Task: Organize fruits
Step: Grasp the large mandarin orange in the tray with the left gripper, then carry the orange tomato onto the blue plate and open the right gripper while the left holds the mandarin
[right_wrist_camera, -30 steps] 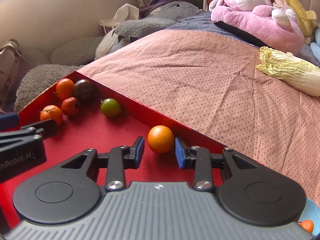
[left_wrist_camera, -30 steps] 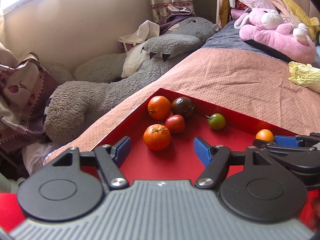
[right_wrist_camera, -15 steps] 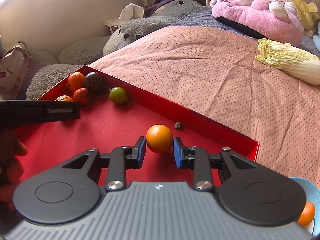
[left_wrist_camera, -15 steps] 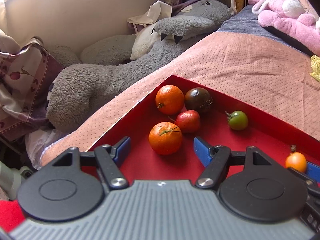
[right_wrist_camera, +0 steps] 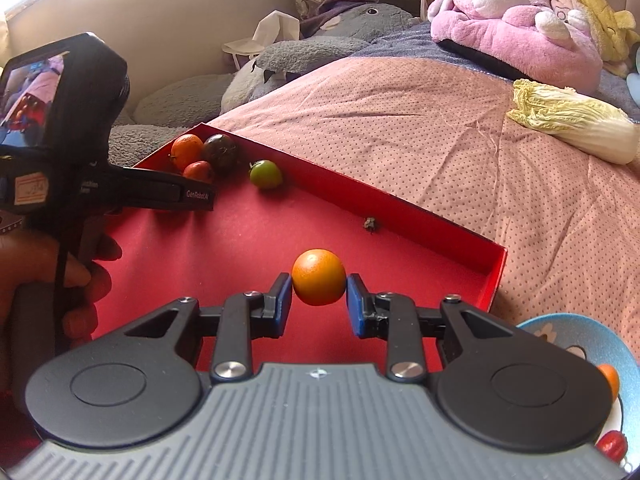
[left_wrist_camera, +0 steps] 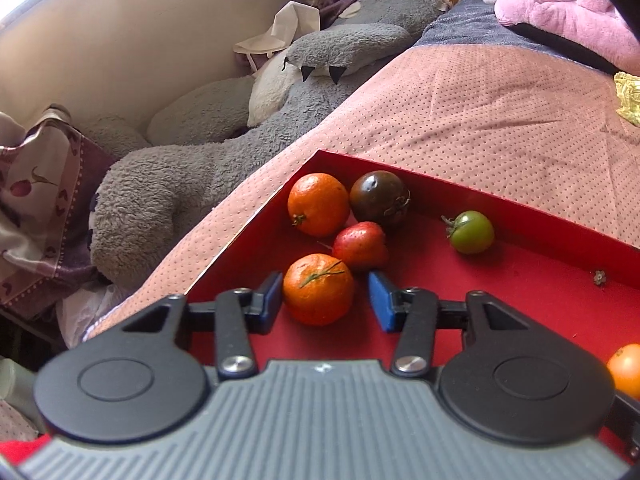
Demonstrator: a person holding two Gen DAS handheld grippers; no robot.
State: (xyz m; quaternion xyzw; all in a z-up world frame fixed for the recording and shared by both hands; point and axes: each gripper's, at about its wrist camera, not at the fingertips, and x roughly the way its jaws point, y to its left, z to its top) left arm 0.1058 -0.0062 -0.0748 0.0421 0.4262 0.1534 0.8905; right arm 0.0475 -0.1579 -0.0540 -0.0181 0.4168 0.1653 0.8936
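A red tray (left_wrist_camera: 520, 292) (right_wrist_camera: 240, 248) lies on the pink bedspread. In its far corner sit an orange (left_wrist_camera: 318, 204), a dark tomato (left_wrist_camera: 380, 198), a red fruit (left_wrist_camera: 360, 246) and a green tomato (left_wrist_camera: 471, 232). My left gripper (left_wrist_camera: 326, 300) is closing around a stemmed tangerine (left_wrist_camera: 319, 289): the left pad touches it, while a thin gap shows at the right pad. My right gripper (right_wrist_camera: 319, 300) is shut on a small orange (right_wrist_camera: 319, 282) and holds it above the tray floor. That small orange (left_wrist_camera: 626, 368) also shows at the left wrist view's right edge.
A blue dish (right_wrist_camera: 580, 344) with small fruits lies right of the tray. A cabbage (right_wrist_camera: 572, 120) and a pink plush (right_wrist_camera: 516, 28) lie further up the bed. A grey plush (left_wrist_camera: 208, 168) fills the left side. A hand (right_wrist_camera: 60, 280) holds the left gripper's handle.
My left gripper moved in on the stemmed tangerine and its jaws narrowed around it. My right gripper carried the small orange up and back from the tray's far wall.
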